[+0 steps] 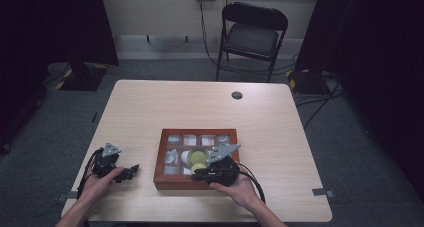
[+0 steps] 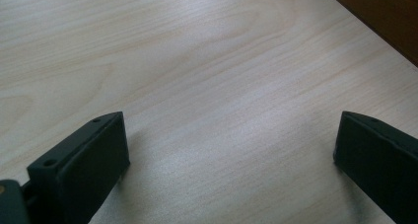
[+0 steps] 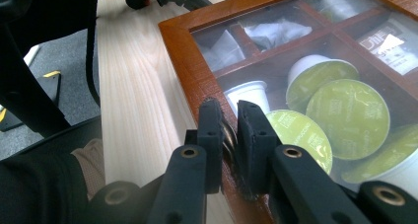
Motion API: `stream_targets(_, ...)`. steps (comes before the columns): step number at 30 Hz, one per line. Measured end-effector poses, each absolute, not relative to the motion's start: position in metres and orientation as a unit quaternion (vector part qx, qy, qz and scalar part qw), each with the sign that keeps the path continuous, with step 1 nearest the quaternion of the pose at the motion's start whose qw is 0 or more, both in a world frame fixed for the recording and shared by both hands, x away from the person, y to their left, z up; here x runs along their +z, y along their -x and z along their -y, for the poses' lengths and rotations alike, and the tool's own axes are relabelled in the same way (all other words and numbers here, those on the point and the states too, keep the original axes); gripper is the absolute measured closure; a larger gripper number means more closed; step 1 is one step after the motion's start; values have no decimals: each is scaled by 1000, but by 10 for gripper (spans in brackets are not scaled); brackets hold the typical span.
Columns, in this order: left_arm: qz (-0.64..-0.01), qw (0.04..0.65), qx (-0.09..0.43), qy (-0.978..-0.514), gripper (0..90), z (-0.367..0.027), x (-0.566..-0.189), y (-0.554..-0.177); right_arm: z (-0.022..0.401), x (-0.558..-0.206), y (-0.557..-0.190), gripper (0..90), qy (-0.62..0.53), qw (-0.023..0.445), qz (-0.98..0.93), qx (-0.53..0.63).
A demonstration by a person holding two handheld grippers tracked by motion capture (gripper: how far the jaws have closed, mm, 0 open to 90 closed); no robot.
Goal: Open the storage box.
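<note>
In the high view, a wooden box (image 1: 196,159) with a glass lid and divided compartments sits on the desk (image 1: 210,107) toward the near edge, at about 6 o'clock from the desk's middle. The right hand (image 1: 240,189) comes in from the bottom edge with its forearm angled toward 11 o'clock, and its right hand-held gripper (image 1: 200,173) lies over the box's near right corner, the grey plate on top tilted up. The left hand (image 1: 97,184) rests on the desk at about 9 o'clock from the box, well apart from it, with the left hand-held gripper (image 1: 131,171) pointing toward 3 o'clock at the box's left wall. A black chair (image 1: 252,34) stands beyond the far edge at 12 o'clock. In the left gripper view, the left hand-held gripper (image 2: 231,150) has its jaws spread wide with nothing between them, low over bare desk (image 2: 197,76); the dark side of the box (image 2: 384,17) shows at 1 o'clock. In the right gripper view, the right hand-held gripper (image 3: 230,135) is closed, its two pads pinching a small metal tab (image 3: 227,137) on the near frame of the box (image 3: 182,51). Under the glass at 2 o'clock lie green-lidded capsules (image 3: 345,118) and a white cup (image 3: 249,93); white sachets (image 3: 276,31) fill compartments at 12 o'clock.
</note>
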State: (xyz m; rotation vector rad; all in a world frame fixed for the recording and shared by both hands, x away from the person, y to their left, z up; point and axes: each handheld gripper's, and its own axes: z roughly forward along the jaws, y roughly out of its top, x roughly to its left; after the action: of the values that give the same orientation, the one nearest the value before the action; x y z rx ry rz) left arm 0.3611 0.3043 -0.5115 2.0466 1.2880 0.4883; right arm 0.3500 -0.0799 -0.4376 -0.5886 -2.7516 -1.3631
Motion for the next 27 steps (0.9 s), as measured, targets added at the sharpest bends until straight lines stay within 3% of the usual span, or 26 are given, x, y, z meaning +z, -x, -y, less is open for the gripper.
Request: stream_targets(27, -493, 331, 187, -783, 0, -304, -512, -361, 86, -408, -357, 810, 205, 11, 854, -479)
